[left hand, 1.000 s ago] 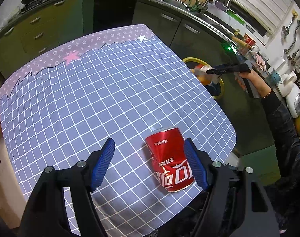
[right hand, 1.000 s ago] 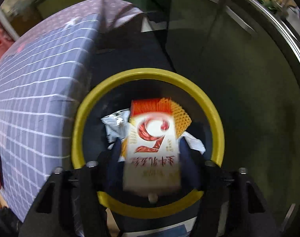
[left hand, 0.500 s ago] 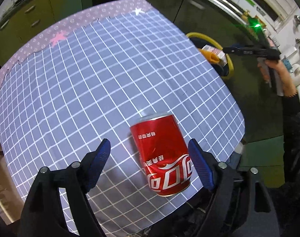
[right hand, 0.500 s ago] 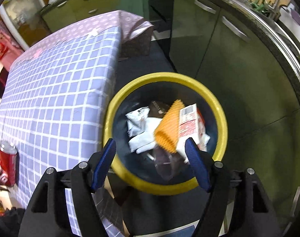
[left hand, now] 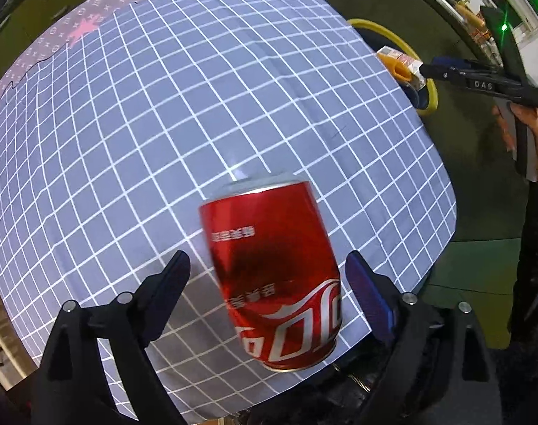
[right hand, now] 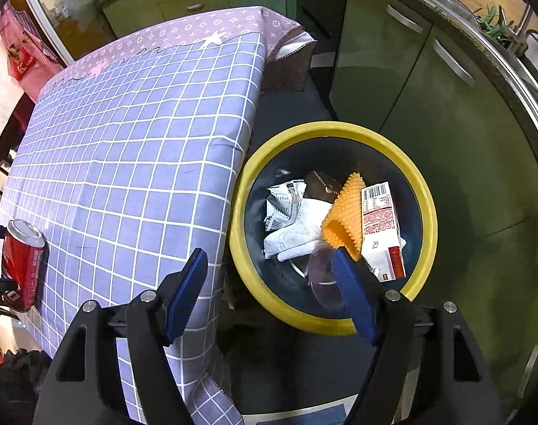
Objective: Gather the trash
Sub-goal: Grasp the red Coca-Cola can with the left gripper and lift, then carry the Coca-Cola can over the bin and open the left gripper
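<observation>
Now I straddle the upright red aluminium cola can [left hand: 274, 276] near the checked tablecloth's [left hand: 198, 106] edge.
My left gripper [left hand: 267, 287] has just been opening, pads clear of the can between them; next I close. My right gripper [right hand: 270, 292] hangs open, empty, by the yellow-rimmed bin [right hand: 425, 212].

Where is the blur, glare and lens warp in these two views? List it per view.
Left wrist view: red aluminium drink can smeared by motion blur, sheen on its top; checked purple tablecloth grid bulges outward. Right wrist view: sharp; cabinets curve at the edges; yellow-rimmed round bin evenly lit.
</observation>
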`<action>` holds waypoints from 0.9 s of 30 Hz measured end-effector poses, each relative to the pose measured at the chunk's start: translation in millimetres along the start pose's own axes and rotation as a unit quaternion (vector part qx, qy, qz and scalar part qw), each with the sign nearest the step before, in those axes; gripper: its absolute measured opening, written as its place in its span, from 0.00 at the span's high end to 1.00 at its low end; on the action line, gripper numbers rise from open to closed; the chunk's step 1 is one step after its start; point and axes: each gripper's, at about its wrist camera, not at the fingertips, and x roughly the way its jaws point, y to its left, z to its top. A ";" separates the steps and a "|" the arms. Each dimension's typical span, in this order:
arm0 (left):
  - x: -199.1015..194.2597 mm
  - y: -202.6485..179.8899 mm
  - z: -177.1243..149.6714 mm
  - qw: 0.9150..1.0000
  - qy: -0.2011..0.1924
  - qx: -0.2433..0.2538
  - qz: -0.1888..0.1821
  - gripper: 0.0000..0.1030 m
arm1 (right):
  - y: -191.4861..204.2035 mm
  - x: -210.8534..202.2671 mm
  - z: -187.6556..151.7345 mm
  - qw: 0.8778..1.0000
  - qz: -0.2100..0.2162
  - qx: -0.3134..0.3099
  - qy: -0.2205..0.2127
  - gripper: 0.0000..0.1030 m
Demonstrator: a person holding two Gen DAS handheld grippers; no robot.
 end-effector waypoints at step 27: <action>22.0 -28.0 17.6 0.999 0.029 0.023 0.037 0.32 | -11.6 12.4 -10.3 1.000 0.005 0.011 0.012 0.30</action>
